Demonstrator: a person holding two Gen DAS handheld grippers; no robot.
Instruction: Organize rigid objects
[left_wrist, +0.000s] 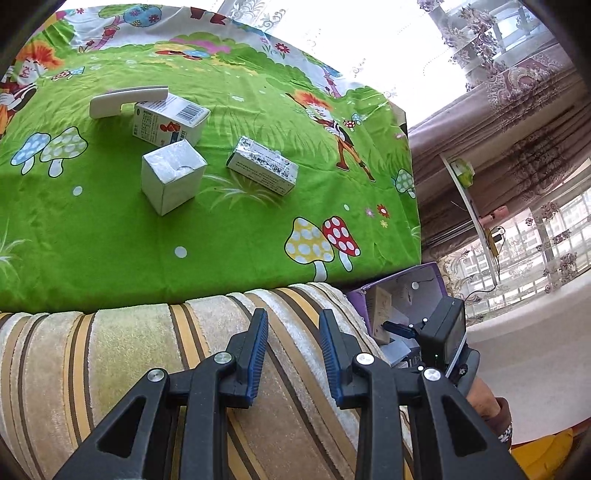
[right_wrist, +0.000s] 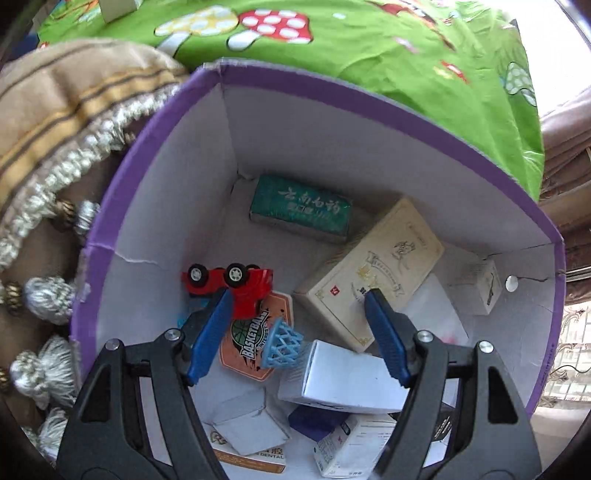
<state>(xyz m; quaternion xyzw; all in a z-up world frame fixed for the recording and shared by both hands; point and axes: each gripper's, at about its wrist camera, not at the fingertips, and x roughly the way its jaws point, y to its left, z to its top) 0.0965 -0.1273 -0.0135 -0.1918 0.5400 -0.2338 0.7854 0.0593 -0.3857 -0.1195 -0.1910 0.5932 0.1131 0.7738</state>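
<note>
While four rigid items remain out on the green cartoon-printed cloth (left_wrist: 110, 236), the relation that matters is read from the left wrist view. Leftmost lies a curved white plastic handle-shaped piece (left_wrist: 127, 99), propped on a white printed carton with a barcode (left_wrist: 170, 123); just in front of that carton, touching or nearly touching it, stands a plain white cube-shaped box (left_wrist: 171, 176); to the right, apart from these, lies a silver-ended oblong carton (left_wrist: 263, 168), its long axis running from upper left to lower right.

All are seen ahead of and mostly left of the left gripper (left_wrist: 293, 349), which is held over the striped beige cushion (left_wrist: 110, 354) with its jaws parted and nothing between them. The left hand is therefore judged the nearer one for the next pick.

Further right, the right gripper (right_wrist: 297, 323) is widely spread and empty inside the purple-rimmed cardboard bin (right_wrist: 406, 110), above a red toy car (right_wrist: 229, 286) and a cream printed box (right_wrist: 373, 273) already stored.
</note>
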